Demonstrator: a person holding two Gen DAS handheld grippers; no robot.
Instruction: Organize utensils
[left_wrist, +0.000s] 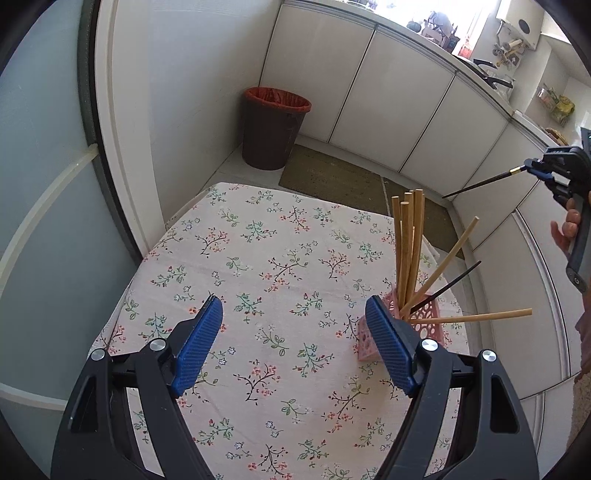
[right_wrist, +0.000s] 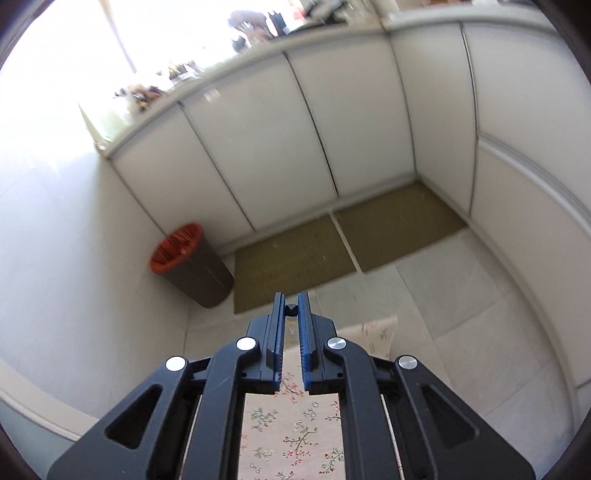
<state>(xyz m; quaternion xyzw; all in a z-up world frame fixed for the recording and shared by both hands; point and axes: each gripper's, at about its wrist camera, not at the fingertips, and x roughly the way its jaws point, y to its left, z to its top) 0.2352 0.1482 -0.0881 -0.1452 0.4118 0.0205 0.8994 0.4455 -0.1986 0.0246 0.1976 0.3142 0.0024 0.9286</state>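
A pink perforated holder (left_wrist: 424, 317) stands on the flowered tablecloth (left_wrist: 280, 273) at the right. It holds several wooden chopsticks (left_wrist: 408, 240) and one black chopstick (left_wrist: 448, 286). My left gripper (left_wrist: 295, 328) is open and empty, low over the cloth, just left of the holder. My right gripper (left_wrist: 543, 168) is up in the air to the right of the holder, shut on a black chopstick (left_wrist: 480, 182) that points left. In the right wrist view my right gripper (right_wrist: 291, 306) has its blue pads close together on the chopstick's dark end (right_wrist: 291, 309).
A brown bin with a red liner (left_wrist: 273, 125) stands on the floor beyond the table, also seen in the right wrist view (right_wrist: 188, 264). Green mats (right_wrist: 295, 254) lie in front of white cabinets (left_wrist: 369, 85). A wall and a door frame run along the left.
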